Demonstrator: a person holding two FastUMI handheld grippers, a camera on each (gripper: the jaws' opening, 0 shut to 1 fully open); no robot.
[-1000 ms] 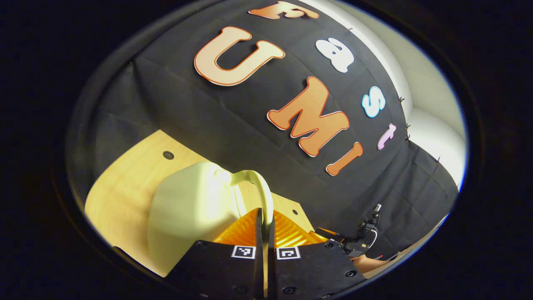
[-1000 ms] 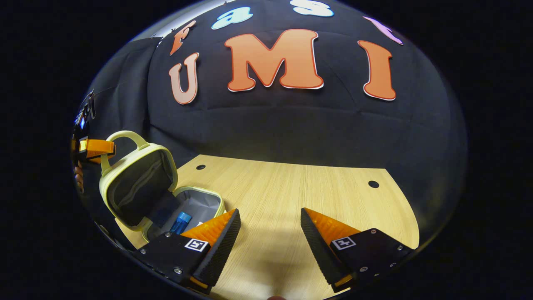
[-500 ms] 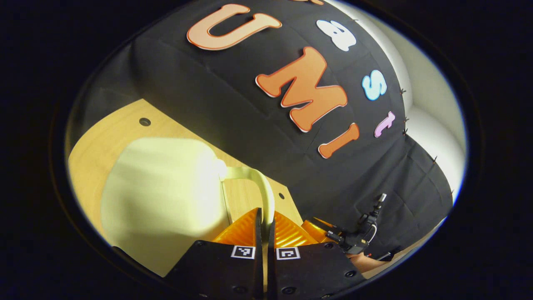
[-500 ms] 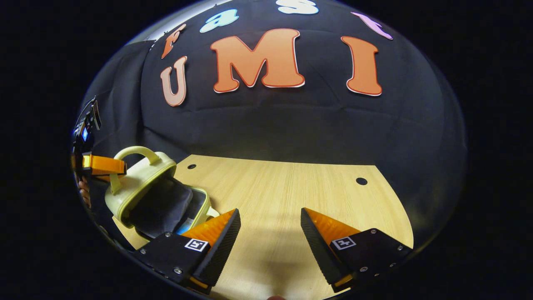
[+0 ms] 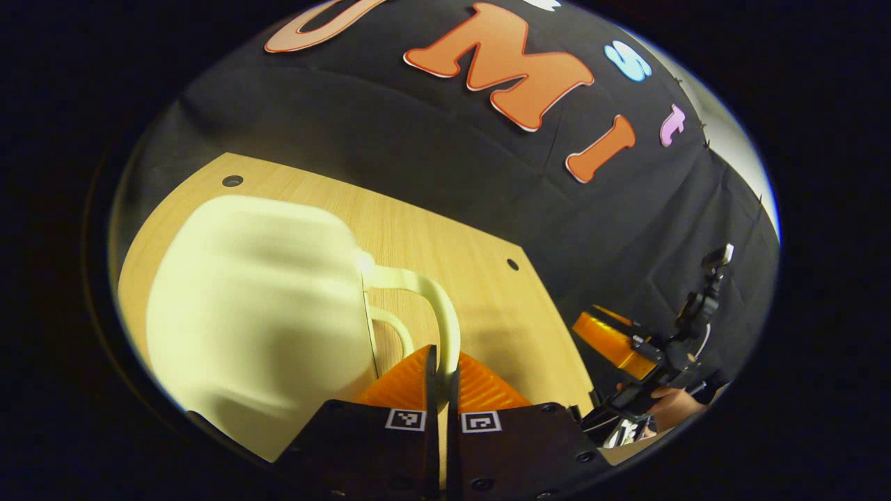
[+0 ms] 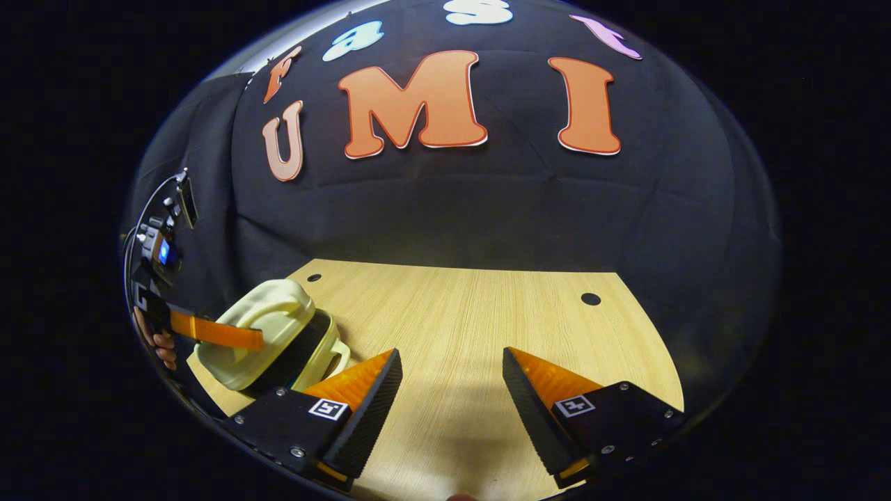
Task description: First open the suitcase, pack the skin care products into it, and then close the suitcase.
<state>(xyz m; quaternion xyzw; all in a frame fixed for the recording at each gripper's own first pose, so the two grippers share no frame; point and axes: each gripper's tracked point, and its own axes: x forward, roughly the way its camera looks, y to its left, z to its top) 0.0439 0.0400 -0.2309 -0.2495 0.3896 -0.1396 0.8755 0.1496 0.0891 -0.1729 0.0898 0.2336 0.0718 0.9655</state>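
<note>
The pale yellow suitcase point(image 5: 257, 306) lies on the wooden table point(image 5: 445, 229), its lid lowered almost flat over the base. My left gripper point(image 5: 443, 362) is shut on the lid's handle point(image 5: 440, 306), and a second handle point(image 5: 393, 323) shows just beneath it. In the right gripper view the suitcase point(image 6: 268, 327) sits at the left with a dark gap between lid and base, and the left gripper point(image 6: 216, 332) lies across the lid. My right gripper point(image 6: 452, 376) stands open over bare table to the right of the suitcase, holding nothing. What is inside the suitcase is hidden.
The black cloth wall rises right behind the table point(image 6: 473, 320), which has small round holes point(image 6: 590, 299) near its back edge. A hand point(image 6: 163, 344) holds the left gripper at the far left. The right gripper point(image 5: 605, 334) and its hand point(image 5: 672, 407) show beyond the table's corner.
The left gripper has swung the lid down by its handle, from standing upright to nearly flat on the base. The blue item inside is now covered. The right gripper stayed open in place.
</note>
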